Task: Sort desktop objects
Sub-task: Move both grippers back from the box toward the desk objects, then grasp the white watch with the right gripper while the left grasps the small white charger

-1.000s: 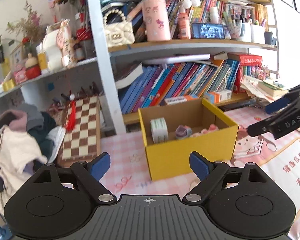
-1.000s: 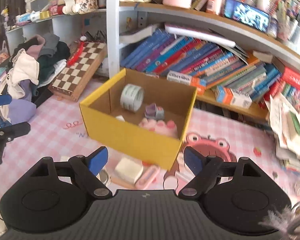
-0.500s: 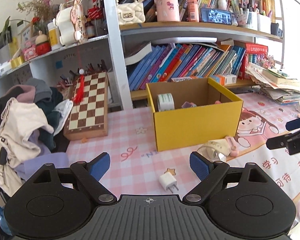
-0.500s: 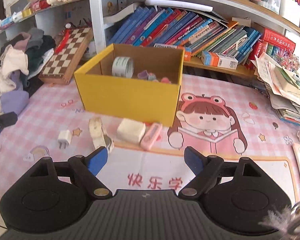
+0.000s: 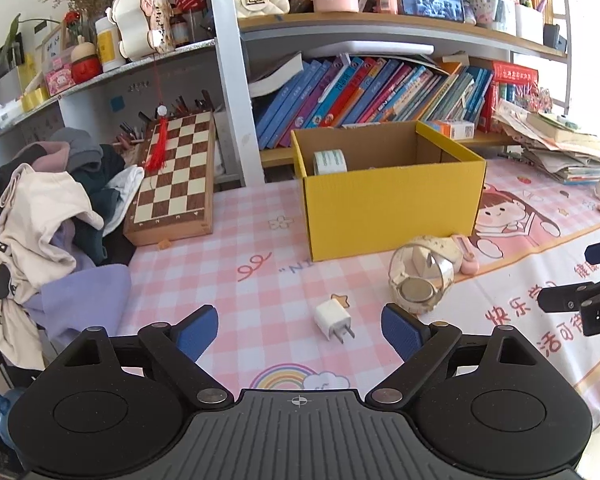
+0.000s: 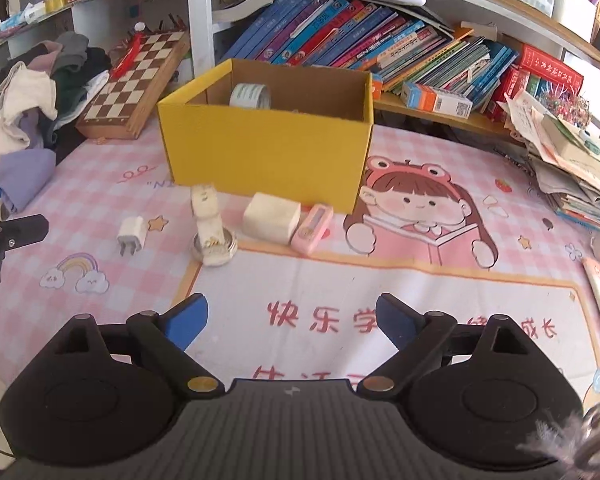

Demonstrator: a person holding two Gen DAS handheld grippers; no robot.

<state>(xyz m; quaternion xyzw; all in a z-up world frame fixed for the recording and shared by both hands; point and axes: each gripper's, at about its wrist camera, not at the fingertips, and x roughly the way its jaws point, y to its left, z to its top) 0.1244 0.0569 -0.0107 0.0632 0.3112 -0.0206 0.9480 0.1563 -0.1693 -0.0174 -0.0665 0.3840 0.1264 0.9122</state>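
A yellow cardboard box [image 5: 392,200] [image 6: 266,156] stands on the pink mat with a tape roll [image 5: 330,162] [image 6: 251,95] inside. In front of it lie a white charger plug [image 5: 334,320] [image 6: 131,234], a cream wristwatch [image 5: 422,276] [image 6: 212,232], a white block [image 6: 271,218] and a pink flat case [image 6: 313,228]. My left gripper [image 5: 298,326] hovers just short of the plug, jaws opening, nothing between them. My right gripper [image 6: 288,320] hangs over the mat short of the block, jaws opening and empty.
A chessboard [image 5: 176,180] leans at the shelf's foot, left of the box. Clothes [image 5: 40,216] pile up at the far left. Books fill the shelf [image 5: 380,92] behind; loose papers [image 6: 572,160] stack at the right.
Both grippers have pulled back from the box and sunk toward the mat. The plug, watch, block and pink case have come into view. Both sets of jaws stand slightly wider.
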